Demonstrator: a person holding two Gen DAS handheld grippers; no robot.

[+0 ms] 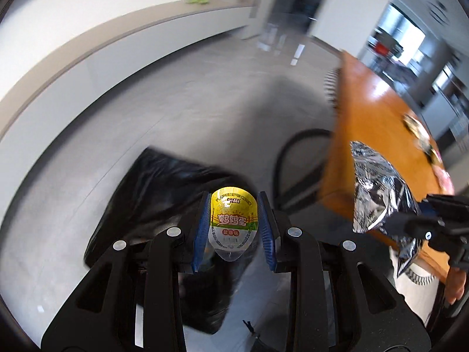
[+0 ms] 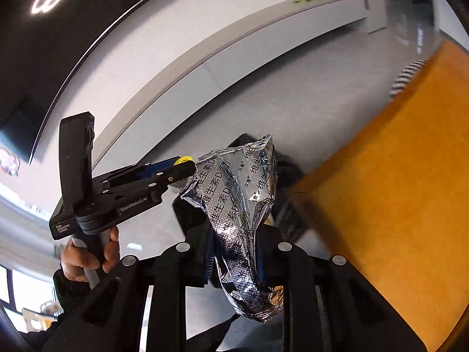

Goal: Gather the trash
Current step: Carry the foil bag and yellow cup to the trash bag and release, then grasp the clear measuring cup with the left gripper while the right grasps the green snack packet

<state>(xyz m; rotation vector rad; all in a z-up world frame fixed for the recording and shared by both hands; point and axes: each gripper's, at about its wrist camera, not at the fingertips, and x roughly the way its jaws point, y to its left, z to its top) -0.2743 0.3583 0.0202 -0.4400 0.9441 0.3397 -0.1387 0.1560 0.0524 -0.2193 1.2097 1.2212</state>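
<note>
Left wrist view: the left gripper (image 1: 234, 228) is closed on a small yellow-lidded snack cup (image 1: 233, 223), its blue pads (image 1: 202, 228) pressing both sides. Directly beyond the cup lies the black trash bag (image 1: 164, 193) on the floor (image 1: 205, 94). To the right, the orange bench (image 1: 378, 123) carries more wrappers (image 1: 422, 138) near its far edge.

Right wrist view: the left gripper (image 2: 178, 165) appears at left, held by a hand (image 2: 88, 255). At centre, the right gripper (image 2: 239, 252) is clamped on a crumpled silver foil packet (image 2: 240, 205), which stands up between the jaws. The bag (image 2: 284, 167) shows only partly behind the packet.

Progress, as judged: two items are picked up and neither is dropped yet. Remaining work is release over the bag and retrieval of the bench wrappers.
</note>
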